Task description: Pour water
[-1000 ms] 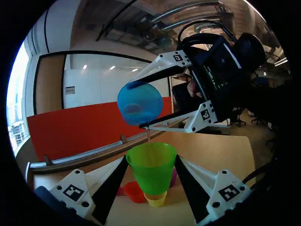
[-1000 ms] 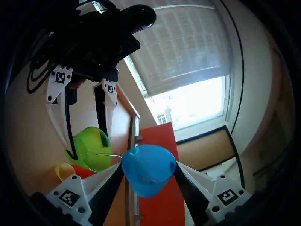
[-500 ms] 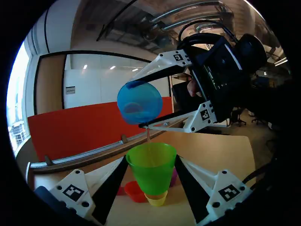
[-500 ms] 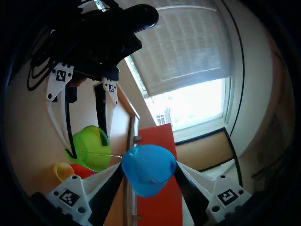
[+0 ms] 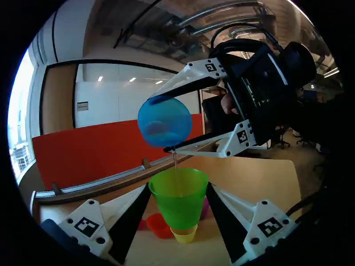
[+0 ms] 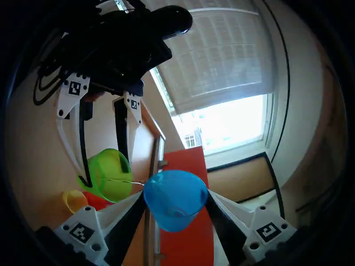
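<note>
Blue plastic cup (image 5: 164, 122): tipped sideways, clamped in the jaws of the right gripper (image 6: 175, 195), thin water stream (image 5: 175, 160) falling from its rim. Green plastic cup (image 5: 179, 204): upright just below, catching the stream, clamped in the jaws of the left gripper (image 5: 178, 188) above the wooden counter (image 5: 257, 177). Yellow plastic cup (image 5: 183, 233) and red plastic cup (image 5: 159, 224): on the counter beneath.
</note>
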Available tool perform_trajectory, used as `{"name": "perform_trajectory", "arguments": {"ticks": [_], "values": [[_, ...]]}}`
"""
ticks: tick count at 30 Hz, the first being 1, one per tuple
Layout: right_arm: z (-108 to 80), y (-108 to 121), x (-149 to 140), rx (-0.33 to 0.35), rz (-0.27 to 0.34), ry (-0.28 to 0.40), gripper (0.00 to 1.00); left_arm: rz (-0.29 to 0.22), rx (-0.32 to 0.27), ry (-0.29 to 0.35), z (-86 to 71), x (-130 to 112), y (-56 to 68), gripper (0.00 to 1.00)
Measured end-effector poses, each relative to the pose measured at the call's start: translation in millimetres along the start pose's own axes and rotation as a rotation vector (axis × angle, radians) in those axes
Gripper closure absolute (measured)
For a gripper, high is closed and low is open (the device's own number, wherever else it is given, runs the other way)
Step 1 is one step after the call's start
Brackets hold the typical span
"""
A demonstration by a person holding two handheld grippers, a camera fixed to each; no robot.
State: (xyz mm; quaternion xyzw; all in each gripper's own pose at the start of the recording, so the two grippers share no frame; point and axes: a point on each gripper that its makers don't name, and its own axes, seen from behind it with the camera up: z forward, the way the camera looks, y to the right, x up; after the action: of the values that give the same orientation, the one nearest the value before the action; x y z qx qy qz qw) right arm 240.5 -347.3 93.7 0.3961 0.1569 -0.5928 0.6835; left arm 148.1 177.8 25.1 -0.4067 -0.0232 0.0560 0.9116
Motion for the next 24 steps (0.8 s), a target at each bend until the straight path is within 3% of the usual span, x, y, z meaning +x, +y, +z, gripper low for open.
{"name": "perform_trajectory", "arguments": {"ticks": [24], "values": [[0.2,1.4,1.9,-0.008,-0.035,-0.005,0.09,0.000,0.001,0.004,0.5,0.9,0.7,0.12]]}}
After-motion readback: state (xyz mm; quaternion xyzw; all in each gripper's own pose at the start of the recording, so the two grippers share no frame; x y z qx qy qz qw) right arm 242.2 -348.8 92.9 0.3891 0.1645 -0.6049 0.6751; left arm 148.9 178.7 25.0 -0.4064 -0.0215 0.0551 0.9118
